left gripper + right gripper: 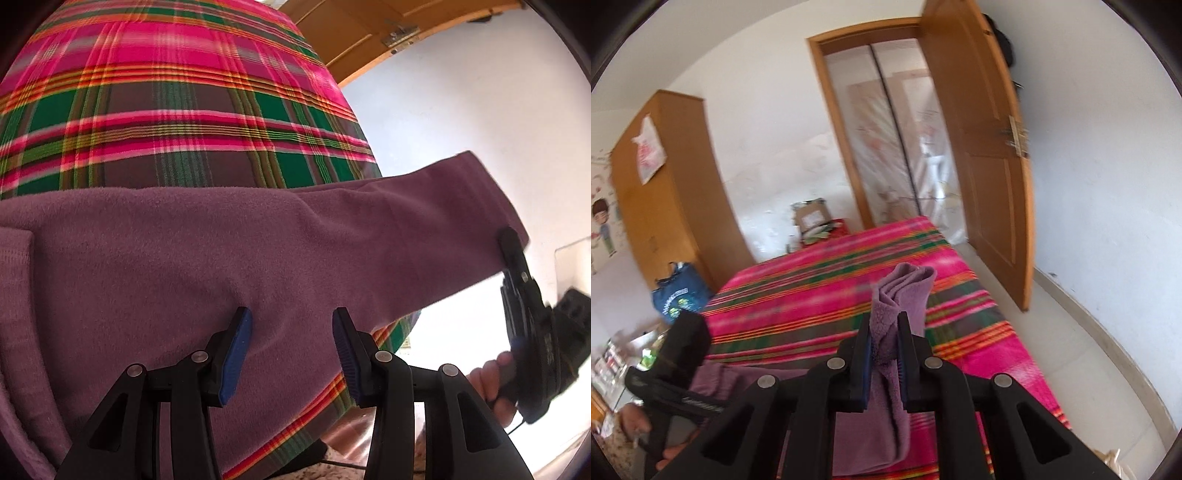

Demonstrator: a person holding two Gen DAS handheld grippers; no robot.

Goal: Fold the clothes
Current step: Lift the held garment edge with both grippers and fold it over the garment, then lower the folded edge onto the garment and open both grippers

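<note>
A purple fleece garment (155, 258) lies spread over a bed covered by a pink, green and orange plaid blanket (177, 110). In the left wrist view, the left claw (291, 354) stands with its blue-padded fingers (236, 354) apart, poised over the body of the garment with fabric between them but unpinched. One sleeve (424, 221) extends to the right, its end taken by the right claw (511, 240), whose handle is gripped by the person's right hand (495, 384). In the right wrist view, the right claw (884, 354) is clamped on a bunched fold of the purple sleeve (905, 291), which rises above the fingertips and hangs down below them. The left gripper body (679, 354) appears at lower left, beside the garment. Behind the bed are a wooden wardrobe (665, 192), an open wooden door (982, 147) and a blue bag (679, 295).
</note>
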